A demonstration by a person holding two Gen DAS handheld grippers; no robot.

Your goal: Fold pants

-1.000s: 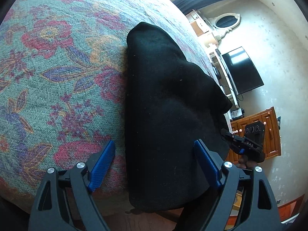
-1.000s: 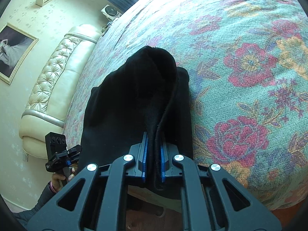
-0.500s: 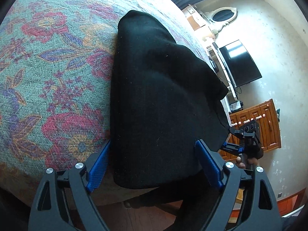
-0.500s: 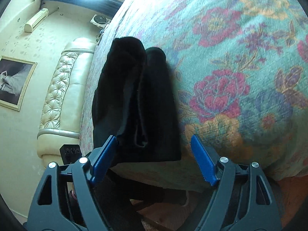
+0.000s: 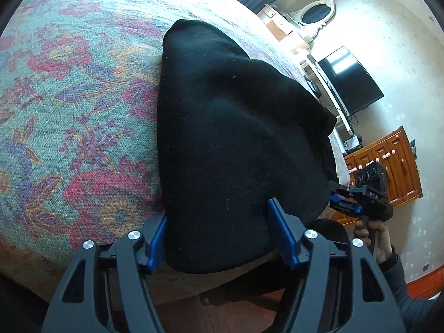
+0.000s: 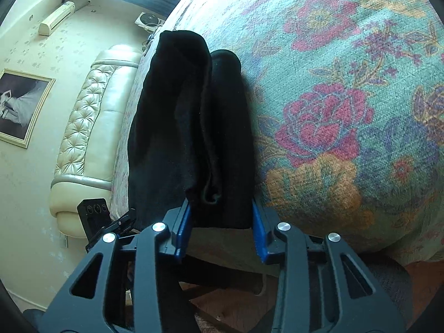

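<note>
The black pants [image 5: 236, 138] lie folded lengthwise in a long bundle on the floral bedspread [image 5: 69, 111], their near end at the bed's edge. My left gripper [image 5: 219, 236] straddles that near end. One blue pad sits at the bundle's left side, the other lies over the cloth, and the jaws are closing without squeezing it. In the right wrist view the pants [image 6: 188, 127] show two stacked folds. My right gripper [image 6: 220, 230] flanks their near end, jaws closing, with the cloth between the pads and not pinched. The right gripper [image 5: 337, 195] also shows at the pants' right corner.
The bedspread [image 6: 347, 111] runs wide to the right of the pants. A cream tufted headboard [image 6: 91, 127] and a framed picture [image 6: 19, 105] are at the left. A TV [image 5: 352, 80], an oval mirror [image 5: 316, 14] and a wooden cabinet [image 5: 388, 166] line the far wall. A person's hand [image 5: 371, 238] holds the right gripper.
My right gripper let go of the fold it pinched, opened wide, dropped lower, and now narrows around the pants' near end. The left jaws have narrowed around the same end.
</note>
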